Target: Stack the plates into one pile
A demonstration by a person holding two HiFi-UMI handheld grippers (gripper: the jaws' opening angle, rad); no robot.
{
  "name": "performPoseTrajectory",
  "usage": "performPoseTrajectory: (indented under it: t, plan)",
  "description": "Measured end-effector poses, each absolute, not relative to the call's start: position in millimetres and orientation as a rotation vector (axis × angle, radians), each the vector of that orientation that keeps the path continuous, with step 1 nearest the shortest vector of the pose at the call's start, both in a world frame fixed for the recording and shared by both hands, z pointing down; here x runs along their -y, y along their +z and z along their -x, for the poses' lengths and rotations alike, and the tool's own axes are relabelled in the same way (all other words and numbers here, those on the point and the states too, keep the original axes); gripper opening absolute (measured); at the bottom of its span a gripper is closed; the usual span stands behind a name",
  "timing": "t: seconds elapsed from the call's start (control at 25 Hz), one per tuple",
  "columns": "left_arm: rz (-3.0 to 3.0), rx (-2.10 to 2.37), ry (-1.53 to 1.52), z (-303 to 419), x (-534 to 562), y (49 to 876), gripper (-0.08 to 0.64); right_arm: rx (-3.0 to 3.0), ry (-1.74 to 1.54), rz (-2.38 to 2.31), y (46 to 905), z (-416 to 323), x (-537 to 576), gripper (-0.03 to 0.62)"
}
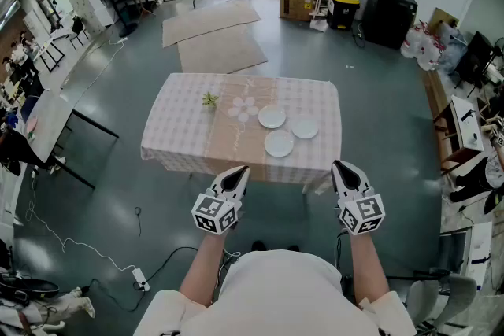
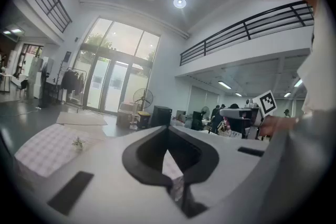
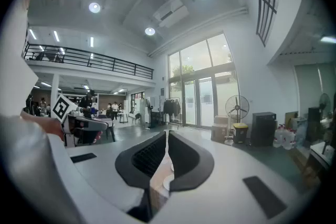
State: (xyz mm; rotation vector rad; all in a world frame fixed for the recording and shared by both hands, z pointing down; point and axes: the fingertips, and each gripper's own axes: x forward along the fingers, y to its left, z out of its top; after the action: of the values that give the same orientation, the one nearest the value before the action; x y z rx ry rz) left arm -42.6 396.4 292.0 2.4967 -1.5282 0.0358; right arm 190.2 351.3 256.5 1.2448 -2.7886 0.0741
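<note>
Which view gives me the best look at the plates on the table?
The head view: all three plates lie unstacked on the tablecloth, fully visible. The right gripper view shows only white slivers of them past its jaws. The left gripper view shows tablecloth but no plates.

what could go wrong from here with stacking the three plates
1. The near plate, far plate and right plate lie flat and close together on the tablecloth; prying up one rim may bump a neighbour or drag the cloth.
2. The left gripper and right gripper are both shut, short of the plates; reaching in like that would probably shove one, not grip it.
</note>
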Motion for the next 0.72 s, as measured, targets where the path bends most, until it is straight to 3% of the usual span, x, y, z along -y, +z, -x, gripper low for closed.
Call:
performPoseTrajectory:
  t: [0.72]
  plan:
    - [-2.518,1.541,0.032,42,-399,292,0.008,2.791,0.128,-1.251,266,-190,-355,0.04]
